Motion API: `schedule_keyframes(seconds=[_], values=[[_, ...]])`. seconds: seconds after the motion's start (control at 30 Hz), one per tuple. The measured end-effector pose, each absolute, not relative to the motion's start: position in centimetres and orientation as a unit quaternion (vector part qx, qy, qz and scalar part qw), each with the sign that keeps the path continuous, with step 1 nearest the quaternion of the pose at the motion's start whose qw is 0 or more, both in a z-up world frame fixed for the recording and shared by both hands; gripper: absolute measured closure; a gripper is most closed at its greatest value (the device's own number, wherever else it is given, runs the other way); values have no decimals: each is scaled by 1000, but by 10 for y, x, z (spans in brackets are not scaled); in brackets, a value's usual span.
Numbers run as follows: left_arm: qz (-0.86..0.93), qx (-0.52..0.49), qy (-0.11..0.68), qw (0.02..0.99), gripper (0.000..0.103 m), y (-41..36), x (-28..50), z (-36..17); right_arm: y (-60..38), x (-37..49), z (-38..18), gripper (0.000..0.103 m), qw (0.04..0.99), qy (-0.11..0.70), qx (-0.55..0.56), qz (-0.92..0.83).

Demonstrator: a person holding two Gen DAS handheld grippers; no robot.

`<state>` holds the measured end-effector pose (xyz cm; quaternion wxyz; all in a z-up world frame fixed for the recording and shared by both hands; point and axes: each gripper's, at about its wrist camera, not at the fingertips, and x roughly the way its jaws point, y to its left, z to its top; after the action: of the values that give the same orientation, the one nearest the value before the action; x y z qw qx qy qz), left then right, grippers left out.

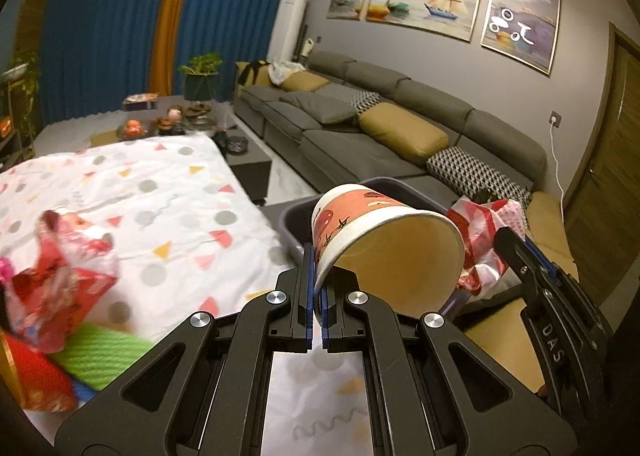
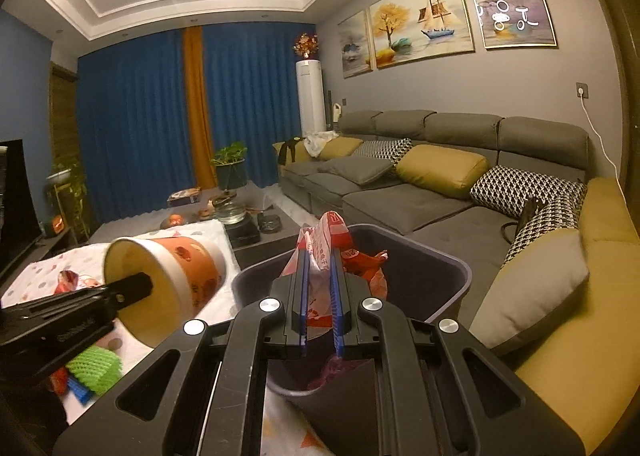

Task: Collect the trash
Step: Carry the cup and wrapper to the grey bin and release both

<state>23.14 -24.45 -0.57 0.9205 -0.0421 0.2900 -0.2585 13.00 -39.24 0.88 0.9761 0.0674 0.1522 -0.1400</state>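
Note:
My left gripper (image 1: 317, 256) is shut on the rim of an orange and white paper cup (image 1: 372, 232), held on its side in the air beside the dark purple bin (image 1: 296, 219). The cup (image 2: 172, 276) and left gripper (image 2: 132, 288) also show in the right wrist view. My right gripper (image 2: 319, 256) is shut on a red and white plastic bag (image 2: 328, 240) and holds it over the bin (image 2: 452, 280). The bag (image 1: 488, 232) and right gripper (image 1: 516, 256) show in the left wrist view. A crumpled red wrapper (image 1: 60, 276) lies on the patterned cloth (image 1: 160, 195).
A green foam net (image 1: 96, 352) and a red item (image 1: 36, 380) lie at the table's near left. A grey sofa (image 2: 400, 191) with yellow and checked cushions runs along the right. A dark coffee table (image 2: 240, 215) with clutter stands behind.

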Motion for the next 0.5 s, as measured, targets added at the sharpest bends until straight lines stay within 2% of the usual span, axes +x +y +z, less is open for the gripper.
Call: schedule_keyframes(seconds=[0.5], values=[[-292, -37, 321, 900, 101, -287, 272, -31, -402, 154, -6, 92, 972, 173, 70, -140]])
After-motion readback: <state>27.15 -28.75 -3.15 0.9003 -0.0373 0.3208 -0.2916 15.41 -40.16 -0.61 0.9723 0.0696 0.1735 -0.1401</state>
